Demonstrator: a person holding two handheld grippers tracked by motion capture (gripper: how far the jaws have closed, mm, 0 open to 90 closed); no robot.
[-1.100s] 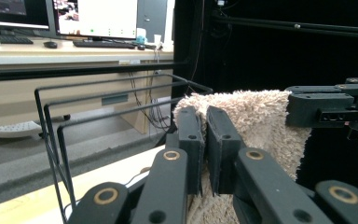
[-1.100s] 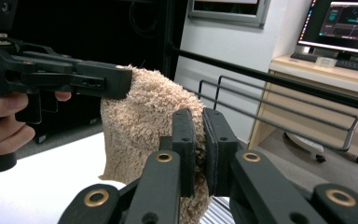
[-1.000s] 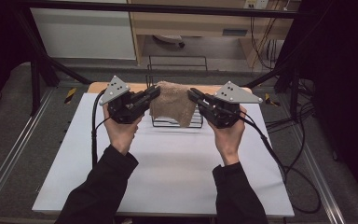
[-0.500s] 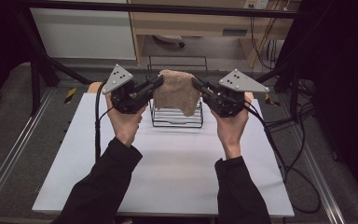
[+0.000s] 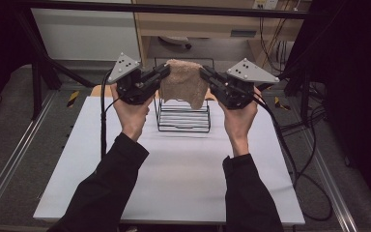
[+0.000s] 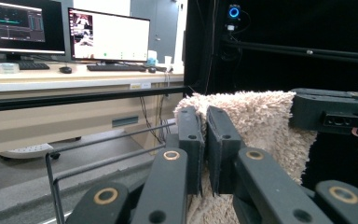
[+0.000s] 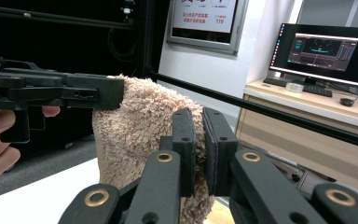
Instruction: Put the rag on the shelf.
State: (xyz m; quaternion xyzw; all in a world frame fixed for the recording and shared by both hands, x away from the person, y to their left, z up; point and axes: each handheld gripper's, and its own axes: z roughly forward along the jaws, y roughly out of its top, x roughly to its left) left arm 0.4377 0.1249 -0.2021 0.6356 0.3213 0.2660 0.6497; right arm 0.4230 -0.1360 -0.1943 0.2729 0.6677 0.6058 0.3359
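I hold a beige fuzzy towel [image 5: 183,86] stretched between my two tools, up in the air above the black wire rack [image 5: 182,116] that stands on the white counter [image 5: 174,174] toward twelve o'clock from me.

My left hand-held gripper [image 5: 162,72] pinches the towel's upper corner on the nine o'clock side. In the left gripper view the two black jaws stand nearly together with a thin fold of the pile caught between them, and the towel [image 6: 256,126] spreads away toward my other tool [image 6: 335,112], which grips its far corner.

My right hand-held gripper [image 5: 206,73] pinches the upper corner on the three o'clock side. In the right gripper view its jaws are likewise closed on the cloth, and the towel [image 7: 140,126] hangs down in front of them, with my left tool [image 7: 74,95] and my fingers [image 7: 0,126] at nine o'clock.

From above, the towel's top edge runs level between the two tools and its lower edge droops toward the rack's top, lowest near five o'clock. My left hand [image 5: 133,113] and right hand [image 5: 239,121] are raised on either side of the rack, dark sleeves [image 5: 101,193] reaching in from six o'clock.
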